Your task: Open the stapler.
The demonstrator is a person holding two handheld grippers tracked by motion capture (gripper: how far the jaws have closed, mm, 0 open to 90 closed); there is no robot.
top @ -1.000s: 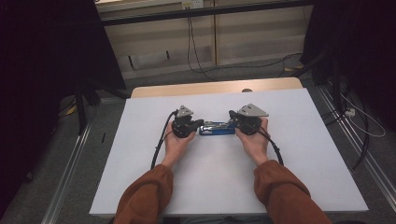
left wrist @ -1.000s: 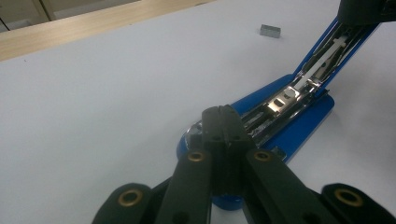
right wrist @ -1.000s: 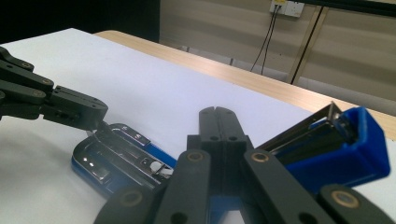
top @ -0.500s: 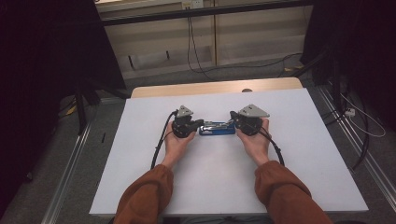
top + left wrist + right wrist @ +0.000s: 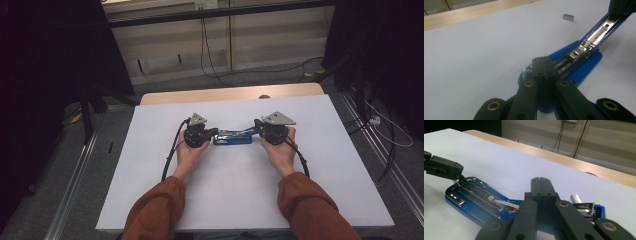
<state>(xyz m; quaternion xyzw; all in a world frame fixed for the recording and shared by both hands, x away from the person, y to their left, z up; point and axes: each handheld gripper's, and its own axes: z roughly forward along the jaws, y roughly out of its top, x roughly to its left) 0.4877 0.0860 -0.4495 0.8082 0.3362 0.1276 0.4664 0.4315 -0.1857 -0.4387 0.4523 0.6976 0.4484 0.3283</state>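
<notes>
Blue stapler [image 5: 232, 138] between both hands' closed fingers [image 5: 543, 65]

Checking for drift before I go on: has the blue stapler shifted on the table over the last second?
No. The blue stapler lies at the same spot, as far below the table's wooden edge strip as before, between the two grippers.

left gripper [image 5: 216, 133] fingers closed, right gripper [image 5: 256, 129] fingers closed, both hands low, tips facing inward

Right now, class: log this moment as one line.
left hand-held gripper: shut, on stapler base | right hand-held gripper: shut | blue stapler: open | staple strip: on table
</notes>
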